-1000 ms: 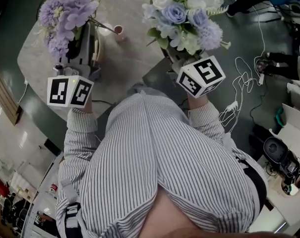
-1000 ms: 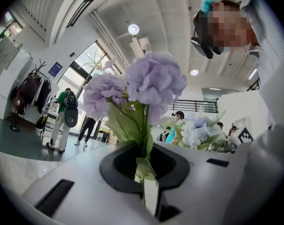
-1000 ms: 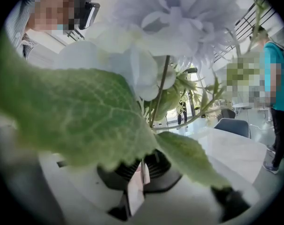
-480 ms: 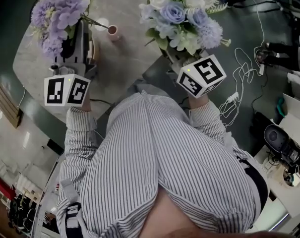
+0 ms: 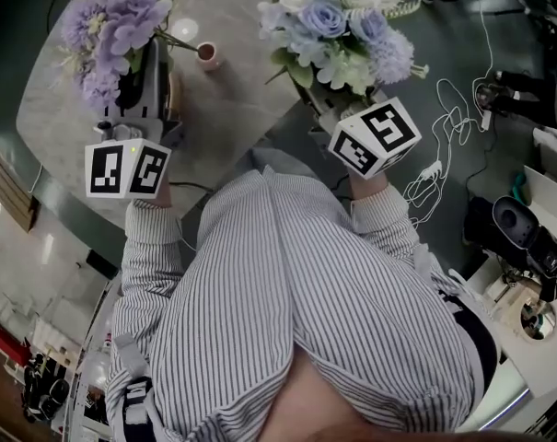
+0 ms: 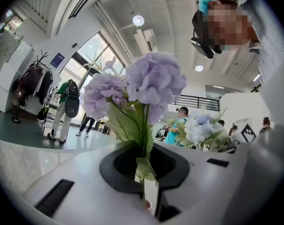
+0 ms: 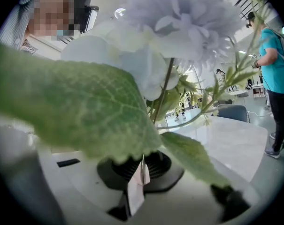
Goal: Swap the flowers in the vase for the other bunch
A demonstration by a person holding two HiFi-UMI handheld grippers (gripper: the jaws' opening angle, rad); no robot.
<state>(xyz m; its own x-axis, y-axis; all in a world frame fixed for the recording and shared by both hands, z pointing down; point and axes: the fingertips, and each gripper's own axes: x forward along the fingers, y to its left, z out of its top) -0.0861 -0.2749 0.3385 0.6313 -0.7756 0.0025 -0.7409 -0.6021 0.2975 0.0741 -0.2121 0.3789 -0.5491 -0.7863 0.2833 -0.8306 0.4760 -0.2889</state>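
In the head view my left gripper (image 5: 147,79) is shut on the stems of a purple flower bunch (image 5: 112,17), held over the left part of the pale round table (image 5: 237,109). In the left gripper view those purple blooms (image 6: 153,78) rise from the closed jaws (image 6: 149,198). My right gripper (image 5: 329,109) is shut on a blue-and-white bunch (image 5: 338,21) at the table's right edge. Its leaves (image 7: 80,107) fill the right gripper view above the jaws (image 7: 137,186). A small pink-rimmed vase (image 5: 205,53) stands empty on the table between the two bunches.
White cables (image 5: 444,155) trail over the dark floor to the right of the table. A dark appliance (image 5: 522,233) sits on a counter at the far right. Someone's feet (image 5: 499,104) are near the cables. People stand in the hall (image 6: 69,107).
Both grippers have sunk a little toward the table with their bunches still held. The vase sits slightly further left in the head view.
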